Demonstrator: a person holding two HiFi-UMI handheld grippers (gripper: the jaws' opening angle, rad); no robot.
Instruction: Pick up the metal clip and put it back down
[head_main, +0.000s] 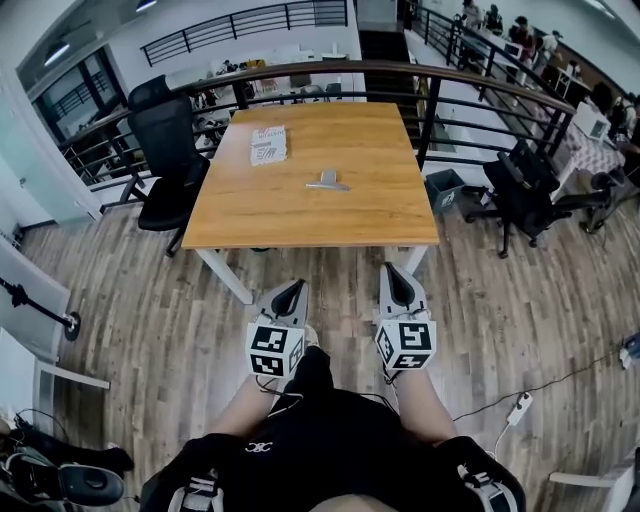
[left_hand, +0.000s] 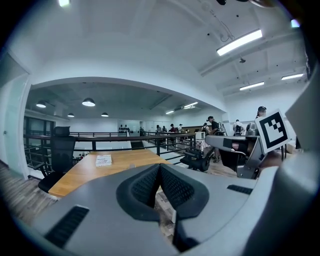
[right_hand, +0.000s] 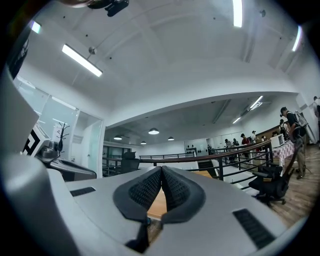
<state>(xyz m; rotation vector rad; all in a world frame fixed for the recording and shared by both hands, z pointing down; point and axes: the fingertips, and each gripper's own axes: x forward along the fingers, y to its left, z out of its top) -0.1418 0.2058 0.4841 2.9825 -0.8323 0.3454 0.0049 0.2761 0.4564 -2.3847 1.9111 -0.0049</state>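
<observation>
Metal is glinting near the middle of the wooden table (head_main: 300, 215), where one metal clip (head_main: 327, 180) is lying flat on the bare top. We are holding the left gripper (head_main: 292, 292) and the right gripper (head_main: 398, 278) just off the table's near edge, above the floor. Both are pointing toward the table and are well apart from the clip. Each gripper's jaws are pressing together with nothing between them.

One dark bin (head_main: 443, 188) is standing on the floor beside the table's right edge; we are not making out its contents. One white booklet (head_main: 268, 145) is resting toward the table's far left corner, apart from the clip. Two black office chairs are standing by the table, one at its left side (head_main: 165, 150) and one off to its right (head_main: 525, 190).
</observation>
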